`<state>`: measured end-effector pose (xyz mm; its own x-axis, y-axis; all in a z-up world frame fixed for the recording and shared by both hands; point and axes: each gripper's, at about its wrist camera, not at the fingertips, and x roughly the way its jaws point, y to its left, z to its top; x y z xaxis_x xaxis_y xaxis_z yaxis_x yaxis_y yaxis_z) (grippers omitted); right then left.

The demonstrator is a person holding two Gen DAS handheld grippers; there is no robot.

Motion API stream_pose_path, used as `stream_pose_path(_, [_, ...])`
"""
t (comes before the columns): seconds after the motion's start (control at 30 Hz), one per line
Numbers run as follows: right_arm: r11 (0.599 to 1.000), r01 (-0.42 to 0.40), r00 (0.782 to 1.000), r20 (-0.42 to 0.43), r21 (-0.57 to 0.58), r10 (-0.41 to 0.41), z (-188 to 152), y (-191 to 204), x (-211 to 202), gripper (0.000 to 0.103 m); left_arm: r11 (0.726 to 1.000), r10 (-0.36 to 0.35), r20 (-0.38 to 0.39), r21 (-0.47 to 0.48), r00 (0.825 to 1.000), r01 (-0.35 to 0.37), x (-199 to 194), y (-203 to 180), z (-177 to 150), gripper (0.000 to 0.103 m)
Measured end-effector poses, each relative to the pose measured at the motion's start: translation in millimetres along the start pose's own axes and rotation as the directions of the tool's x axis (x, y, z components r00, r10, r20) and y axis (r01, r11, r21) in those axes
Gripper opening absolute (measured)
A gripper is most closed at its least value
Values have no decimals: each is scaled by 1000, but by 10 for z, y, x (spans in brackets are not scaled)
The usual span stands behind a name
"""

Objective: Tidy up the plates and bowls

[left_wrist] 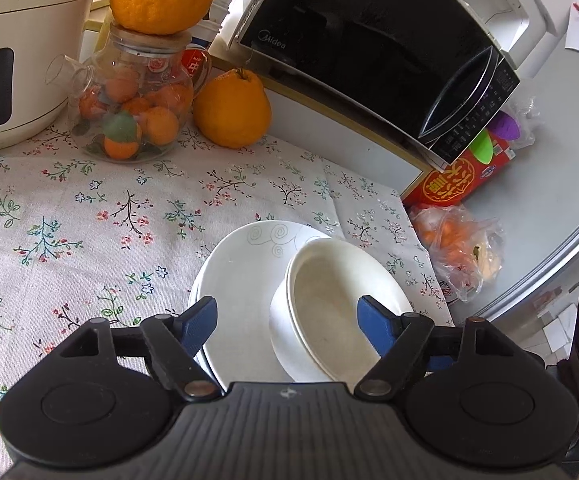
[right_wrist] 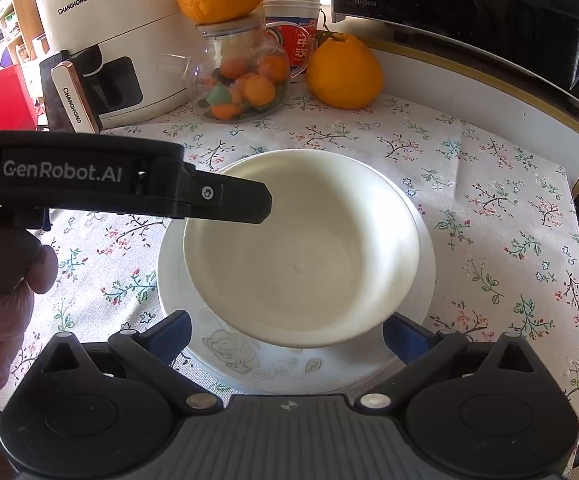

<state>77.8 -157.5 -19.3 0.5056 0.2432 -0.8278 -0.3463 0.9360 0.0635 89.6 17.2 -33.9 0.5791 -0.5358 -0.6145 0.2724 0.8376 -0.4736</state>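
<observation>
Two glossy round whites — bowl (right_wrist: 301, 256) on plate (right_wrist: 289, 364) — floral cloth (right_wrist: 489, 184) beneath.

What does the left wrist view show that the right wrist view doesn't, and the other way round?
Only the left wrist view: a red box under the microwave's corner, a bag of oranges beside the tablecloth's edge, and the left gripper, open about the bowl's near side.

Only the right wrist view: the CHANGHONG lettering on the white appliance, the left gripper from the side, and the open right gripper.

Both: bowl on plate, floral tablecloth, glass jar, microwave.
</observation>
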Motion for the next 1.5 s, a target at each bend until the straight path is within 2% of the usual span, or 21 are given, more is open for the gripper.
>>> stream_pose_path(0.17, [999, 26, 1000, -4, 21, -26, 30, 16, -118, 99, 999, 26, -7, 47, 1000, -26, -139, -22, 6, 85])
stream_pose_path(0.3, [997, 20, 999, 31, 71, -23, 44, -18, -342, 99, 989, 98, 15, 113, 995, -99, -317, -58, 38, 94])
stream_pose_path(0.47, [985, 16, 999, 30, 173, -22, 19, -49, -600, 99, 969, 194, 27, 154, 981, -196, -550, -88, 55, 102])
stream_pose_path(0.6, [978, 31, 998, 38, 205, -39, -14, 47, -825, 99, 952, 250, 11, 182, 968, -248, -688, -98, 7, 102])
stream_pose_path(0.77, [941, 67, 996, 32, 333, -82, -89, 91, -1030, 99, 920, 339, -36, 223, 940, -323, -738, -137, -137, 102])
stream_pose_path(0.87, [912, 113, 993, -7, 394, -120, -155, 141, -1061, 99, 889, 411, -54, 245, 910, -387, -737, -152, -236, 102])
stream_pose_path(0.93, [907, 110, 992, 9, 408, -124, -214, 183, -1080, 99, 871, 447, -64, 258, 892, -417, -732, -156, -287, 103])
stream_pose_path(1.07, [884, 109, 989, 40, 455, -142, -327, 212, -1041, 99, 862, 467, -68, 259, 882, -436, -730, -156, -366, 103])
stream_pose_path(1.13, [874, 137, 986, 18, 465, -164, -361, 209, -988, 99, 862, 468, -73, 256, 881, -437, -738, -171, -397, 103])
stream_pose_path(1.23, [874, 155, 984, 5, 461, -177, -363, 201, -931, 99, 863, 466, -72, 254, 882, -436, -728, -182, -403, 103])
stream_pose_path(1.5, [866, 173, 980, 9, 470, -200, -353, 173, -887, 99, 857, 487, -70, 234, 871, -460, -702, -165, -372, 103])
